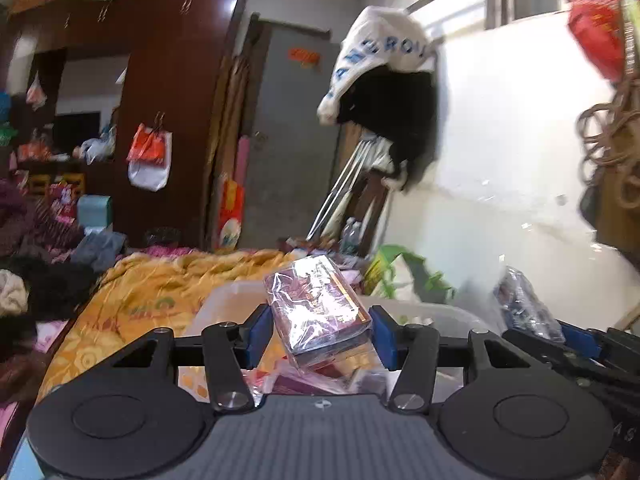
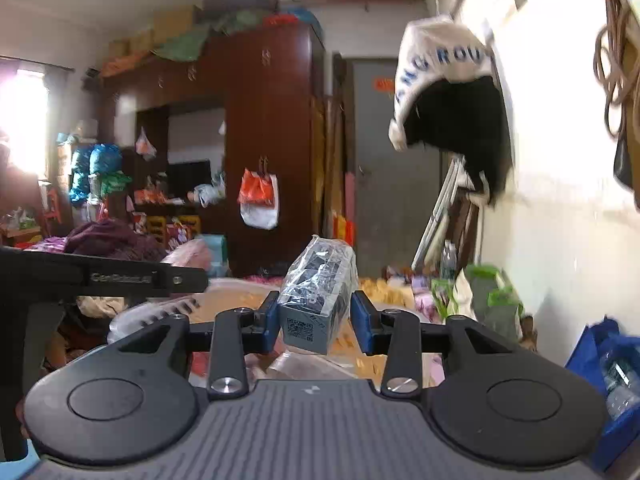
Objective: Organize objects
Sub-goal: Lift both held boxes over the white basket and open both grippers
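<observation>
A cellophane-wrapped purple box [image 1: 318, 312] is clamped in the left gripper [image 1: 316, 332], above the clear bin [image 1: 224, 304]; a wrapped grey box [image 2: 318, 300] is pinched in the right gripper [image 2: 316, 320], both lifted clear, likely for sorting.

Both wrist views look nearly level along their own fingers, close over a cluttered bed. They share the dark wardrobe [image 1: 160, 80] at ten o'clock, grey door [image 2: 396, 168] at twelve, and hanging white bag [image 1: 380, 52] at one o'clock.
</observation>
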Demonstrator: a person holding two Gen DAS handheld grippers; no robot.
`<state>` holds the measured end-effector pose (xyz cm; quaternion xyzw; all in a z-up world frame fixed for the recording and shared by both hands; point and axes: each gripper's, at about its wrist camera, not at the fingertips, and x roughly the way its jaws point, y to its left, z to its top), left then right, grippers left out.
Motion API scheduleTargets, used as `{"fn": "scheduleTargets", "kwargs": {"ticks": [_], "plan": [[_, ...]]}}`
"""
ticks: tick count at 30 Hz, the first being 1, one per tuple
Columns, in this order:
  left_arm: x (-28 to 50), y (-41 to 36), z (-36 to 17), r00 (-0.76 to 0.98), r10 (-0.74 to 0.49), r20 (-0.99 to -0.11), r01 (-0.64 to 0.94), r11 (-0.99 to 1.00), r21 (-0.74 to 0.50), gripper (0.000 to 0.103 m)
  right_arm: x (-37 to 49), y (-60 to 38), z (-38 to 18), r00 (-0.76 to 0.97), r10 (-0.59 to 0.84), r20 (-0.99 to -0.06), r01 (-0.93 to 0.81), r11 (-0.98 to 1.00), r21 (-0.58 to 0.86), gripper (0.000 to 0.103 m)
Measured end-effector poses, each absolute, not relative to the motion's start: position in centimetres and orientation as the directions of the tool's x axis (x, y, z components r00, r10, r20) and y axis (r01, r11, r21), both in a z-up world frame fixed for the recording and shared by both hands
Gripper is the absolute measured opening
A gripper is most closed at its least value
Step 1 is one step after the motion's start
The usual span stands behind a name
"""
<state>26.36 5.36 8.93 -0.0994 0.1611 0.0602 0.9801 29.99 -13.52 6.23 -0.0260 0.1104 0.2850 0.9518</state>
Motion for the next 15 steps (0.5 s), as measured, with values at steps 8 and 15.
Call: {"fn": "scheduleTargets", "kwargs": {"ticks": [8, 15], "plan": [[27.7, 6.9, 7.7, 0.933, 0.074, -0.353, -0.148, 0.971, -0.187, 0.056, 28.9, -13.6, 6.0, 0.816, 0.544, -0.196, -0.562, 0.826, -0.045, 0.043], [27.2, 5.5, 7.5, 0.948, 0.074, -0.310, -0.119, 0.985, -0.127, 0.094, 28.9, -14.9, 6.2, 0.823, 0.556, -0.115, -0.561, 0.828, -0.009, 0.103]]}}
